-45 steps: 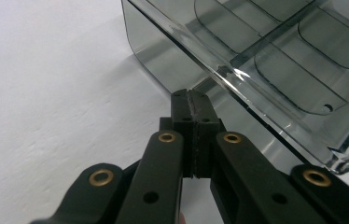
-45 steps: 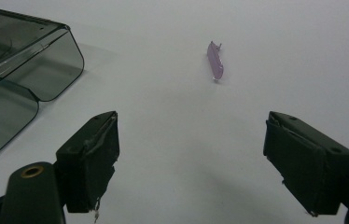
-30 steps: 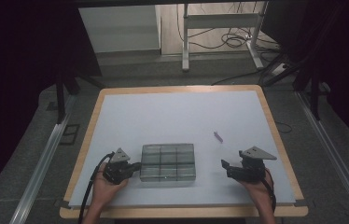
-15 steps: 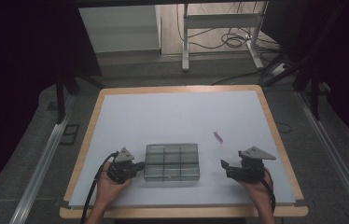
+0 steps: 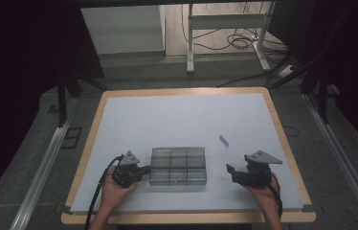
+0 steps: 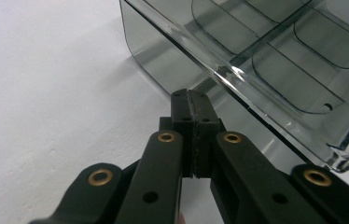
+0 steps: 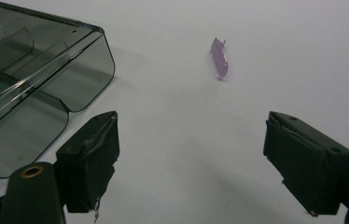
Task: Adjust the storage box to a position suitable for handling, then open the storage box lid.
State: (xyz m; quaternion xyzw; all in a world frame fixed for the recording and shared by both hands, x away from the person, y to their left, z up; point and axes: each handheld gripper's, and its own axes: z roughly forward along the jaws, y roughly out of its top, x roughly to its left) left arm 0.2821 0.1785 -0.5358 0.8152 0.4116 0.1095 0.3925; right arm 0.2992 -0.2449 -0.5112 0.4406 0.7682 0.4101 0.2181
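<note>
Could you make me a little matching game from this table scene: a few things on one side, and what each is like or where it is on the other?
Things:
1. left gripper
2. right gripper
3. smoky clear plastic compartment box
4. small flat purple plastic piece

Descriptions:
A. jaws wide open
B. lies alone beyond the right gripper
C. jaws shut at the box's edge
D. sits between the two grippers

Pairs: 1-C, 2-A, 3-D, 4-B

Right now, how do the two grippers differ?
The left gripper has its fingers pressed shut, holding nothing; the right gripper has them spread wide. The left sits close against the smoky box; the right rests apart from it, aimed toward a small purple piece. Both are black, hand-held, low over the table.
</note>
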